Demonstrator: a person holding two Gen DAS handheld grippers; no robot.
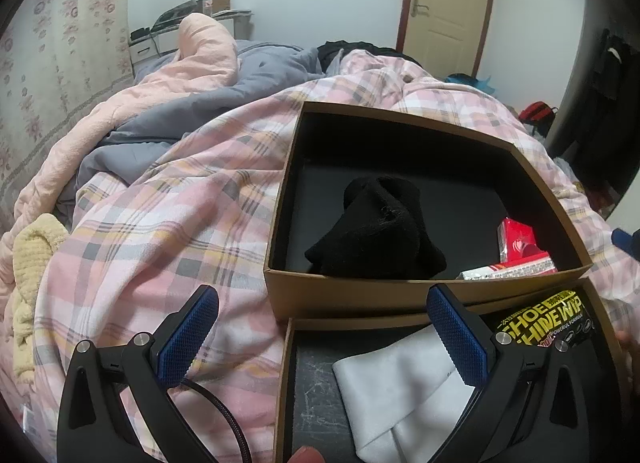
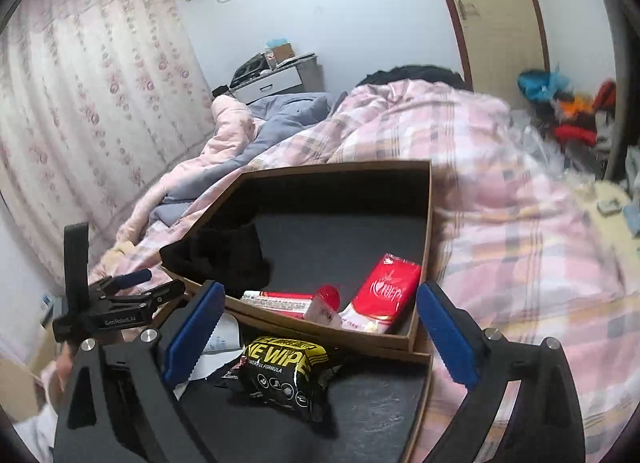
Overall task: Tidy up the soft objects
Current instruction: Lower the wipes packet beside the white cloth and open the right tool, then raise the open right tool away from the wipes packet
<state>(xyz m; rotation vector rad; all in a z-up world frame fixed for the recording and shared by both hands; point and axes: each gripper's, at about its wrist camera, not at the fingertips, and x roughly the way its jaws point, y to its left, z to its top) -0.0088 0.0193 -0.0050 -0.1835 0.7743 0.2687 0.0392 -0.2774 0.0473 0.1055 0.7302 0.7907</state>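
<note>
Two brown cardboard boxes with black insides sit on the plaid bed. The far box (image 1: 400, 295) (image 2: 320, 329) holds a black knit item (image 1: 376, 227) (image 2: 224, 255) and red tissue packs (image 1: 520, 243) (image 2: 386, 289). The near box (image 1: 286, 383) (image 2: 420, 403) holds a white cloth (image 1: 400, 383) and a black-and-yellow shoe wipes pack (image 1: 548, 317) (image 2: 280, 371). My left gripper (image 1: 322, 337) is open and empty above the near box's left side; it also shows in the right wrist view (image 2: 148, 283). My right gripper (image 2: 320, 339) is open and empty above the wipes pack.
A pink plaid quilt (image 1: 168, 223) (image 2: 520, 243) covers the bed, with grey and peach bedding (image 1: 180, 75) behind. A yellow fuzzy cloth (image 1: 32, 255) lies at the left. A door (image 1: 448, 3), curtain (image 2: 80, 103) and nightstand (image 2: 272, 83) stand beyond.
</note>
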